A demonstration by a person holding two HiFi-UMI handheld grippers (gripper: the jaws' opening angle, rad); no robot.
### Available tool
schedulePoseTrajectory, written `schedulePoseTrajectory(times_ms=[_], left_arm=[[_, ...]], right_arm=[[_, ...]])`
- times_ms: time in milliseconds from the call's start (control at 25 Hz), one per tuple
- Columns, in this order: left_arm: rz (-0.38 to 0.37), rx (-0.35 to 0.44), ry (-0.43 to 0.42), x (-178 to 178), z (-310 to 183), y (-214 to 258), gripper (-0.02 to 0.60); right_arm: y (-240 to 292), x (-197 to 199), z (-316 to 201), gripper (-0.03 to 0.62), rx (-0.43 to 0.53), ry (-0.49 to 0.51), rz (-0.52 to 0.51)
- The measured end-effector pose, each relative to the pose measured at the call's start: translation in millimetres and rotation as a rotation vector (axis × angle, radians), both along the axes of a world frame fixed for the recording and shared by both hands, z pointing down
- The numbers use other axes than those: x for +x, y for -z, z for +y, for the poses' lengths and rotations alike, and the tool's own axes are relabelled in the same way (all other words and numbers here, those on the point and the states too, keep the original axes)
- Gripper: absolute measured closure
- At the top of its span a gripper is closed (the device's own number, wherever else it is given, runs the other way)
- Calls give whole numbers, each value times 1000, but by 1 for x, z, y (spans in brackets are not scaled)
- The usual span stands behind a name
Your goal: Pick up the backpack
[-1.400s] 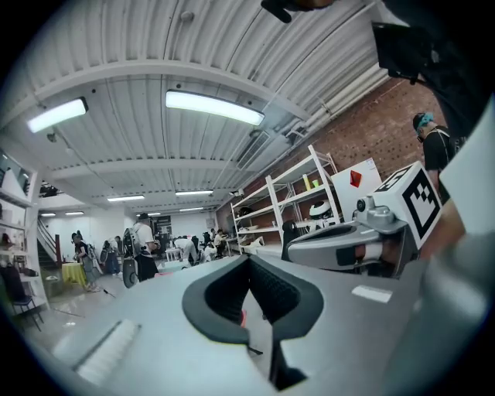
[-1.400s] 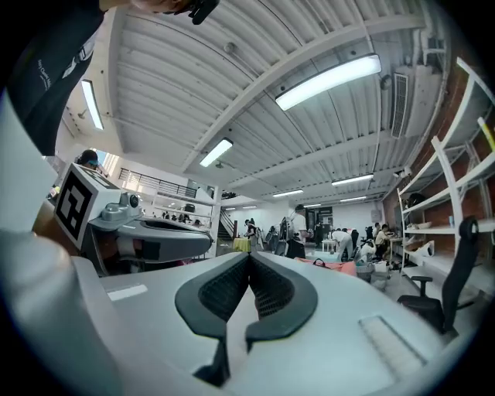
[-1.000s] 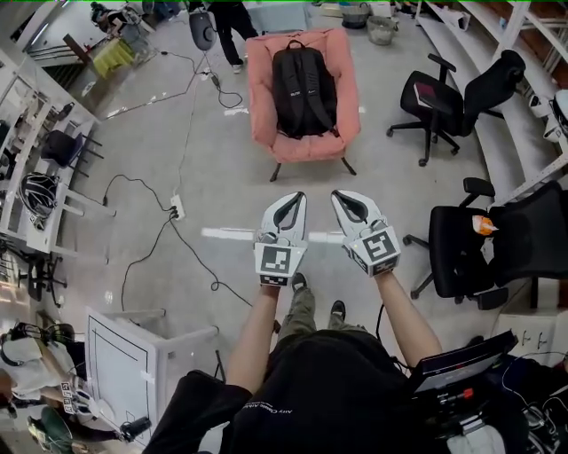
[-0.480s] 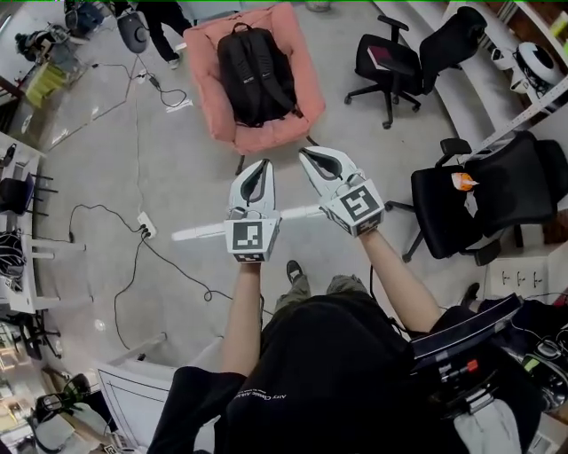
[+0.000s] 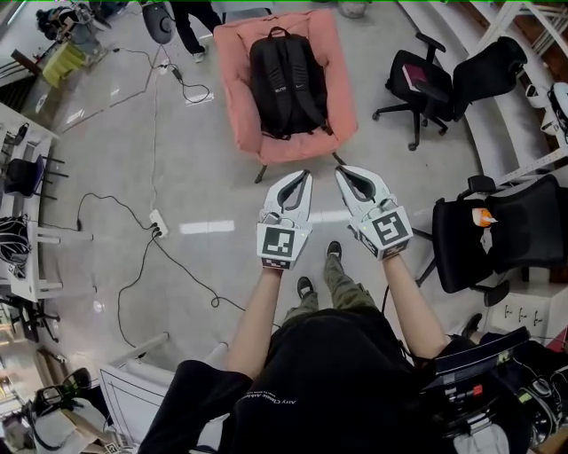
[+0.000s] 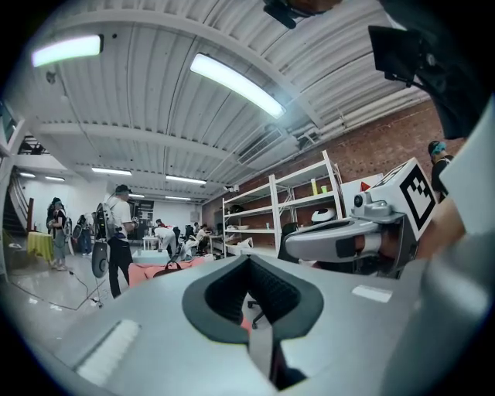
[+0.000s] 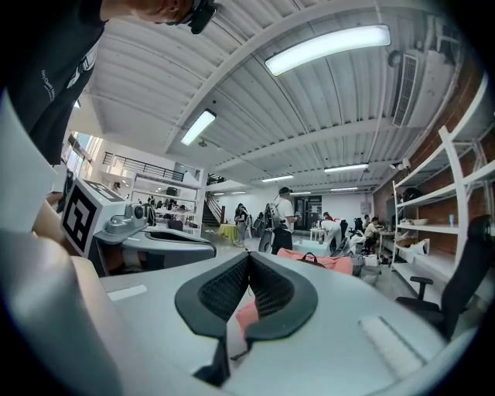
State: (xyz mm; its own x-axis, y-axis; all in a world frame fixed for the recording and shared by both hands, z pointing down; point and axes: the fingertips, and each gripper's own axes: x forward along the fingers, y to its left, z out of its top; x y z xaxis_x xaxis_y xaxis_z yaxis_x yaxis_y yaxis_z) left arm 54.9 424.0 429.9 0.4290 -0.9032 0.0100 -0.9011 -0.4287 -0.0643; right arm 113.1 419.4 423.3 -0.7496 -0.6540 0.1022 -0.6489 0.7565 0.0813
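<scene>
A black backpack (image 5: 282,86) lies upright against the back of a pink armchair (image 5: 297,146) at the top of the head view. My left gripper (image 5: 303,175) and right gripper (image 5: 341,171) are held side by side at arm's length, both shut and empty, their tips just short of the chair's front edge. In the left gripper view the shut left gripper (image 6: 249,260) points level at the armchair (image 6: 147,273), where only the backpack's top handle (image 6: 168,267) shows. The right gripper view likewise shows the armchair (image 7: 329,262) and the backpack's handle (image 7: 311,257) beyond the shut right gripper (image 7: 249,256).
Two black office chairs (image 5: 444,80) (image 5: 497,230) stand to the right of the armchair. A power strip with cables (image 5: 158,223) lies on the floor at left, near white desks (image 5: 27,222). A person (image 5: 191,22) stands behind the armchair. Shelving lines the right wall.
Both grippers, still shut, have travelled forward with the walking person. The gap of floor between their tips and the armchair has closed to almost nothing.
</scene>
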Motion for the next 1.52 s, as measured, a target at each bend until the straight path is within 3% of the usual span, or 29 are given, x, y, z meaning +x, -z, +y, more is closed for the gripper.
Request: schedulePoseTrajectory(times_ms=[240,560,960,1160,1520], left_arm=[[-22,-31,-21,17,-62,-16,580],[-17,-89,76,10,-128,-29,580],[-29,-144,121,-27,-182,-58,580],[13,-157,82,-52,-232,-73,580],[25,-145,-39,-123,-306,-73,580]], right_arm=[[-21,12,-75,582,-41,-3,-38],[-44,28,-159,582,-115,28,-93],[-79,7,-220,582,-206,36,-71],[-87,-12,-260,582,-219,-1,-16],[-77,-67,-322,582,-196,-61,70]])
